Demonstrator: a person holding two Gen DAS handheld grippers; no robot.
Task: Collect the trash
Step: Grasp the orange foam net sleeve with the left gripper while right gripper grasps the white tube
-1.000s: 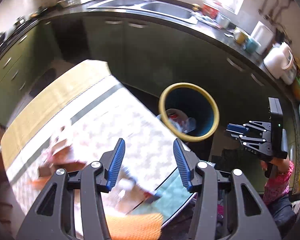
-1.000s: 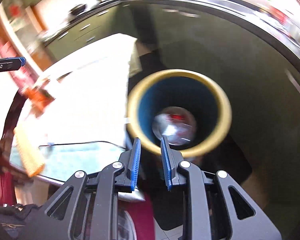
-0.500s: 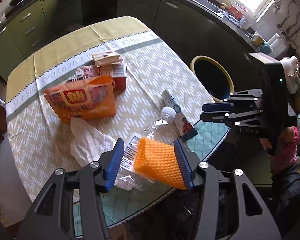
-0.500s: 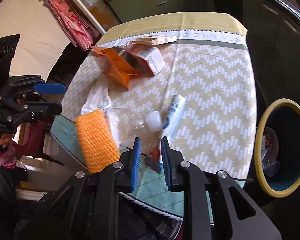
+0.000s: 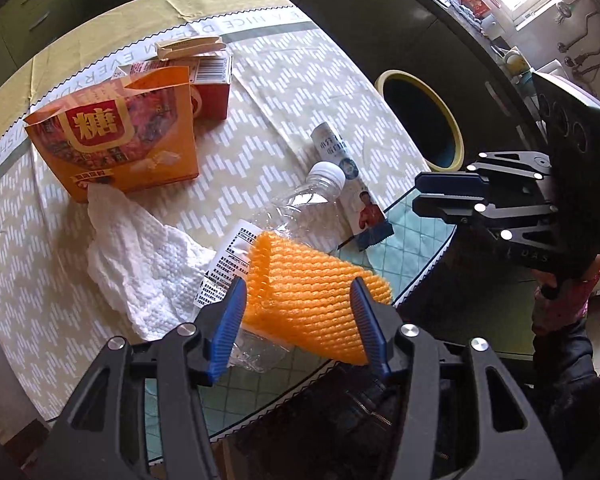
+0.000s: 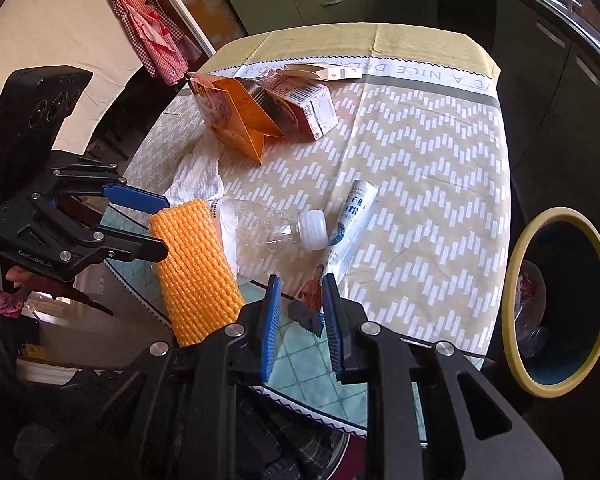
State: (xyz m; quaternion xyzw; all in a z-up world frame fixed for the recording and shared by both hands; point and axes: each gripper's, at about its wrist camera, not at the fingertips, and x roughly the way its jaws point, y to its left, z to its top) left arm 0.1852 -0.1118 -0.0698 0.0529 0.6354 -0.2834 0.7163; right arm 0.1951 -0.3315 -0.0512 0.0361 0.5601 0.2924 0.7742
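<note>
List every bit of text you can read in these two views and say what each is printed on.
"糖": orange carton.
"A NICE DRE...": tablecloth border band, seen upside down and partly hidden.
"GenRoboLAI": left gripper body, small and uncertain.
"UAS": right gripper body, partly cut off.
White tube: Chinese print, too small to read.
Bottle label and red carton: fine print and barcode, unreadable.

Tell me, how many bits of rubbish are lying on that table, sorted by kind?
Cardboard boxes and cartons: 3 – orange bag-box, red carton, flat beige box
Plastic bottle: 1
Squeeze tube: 1
Paper towel: 1
Orange foam net: 1
Total: 7
</note>
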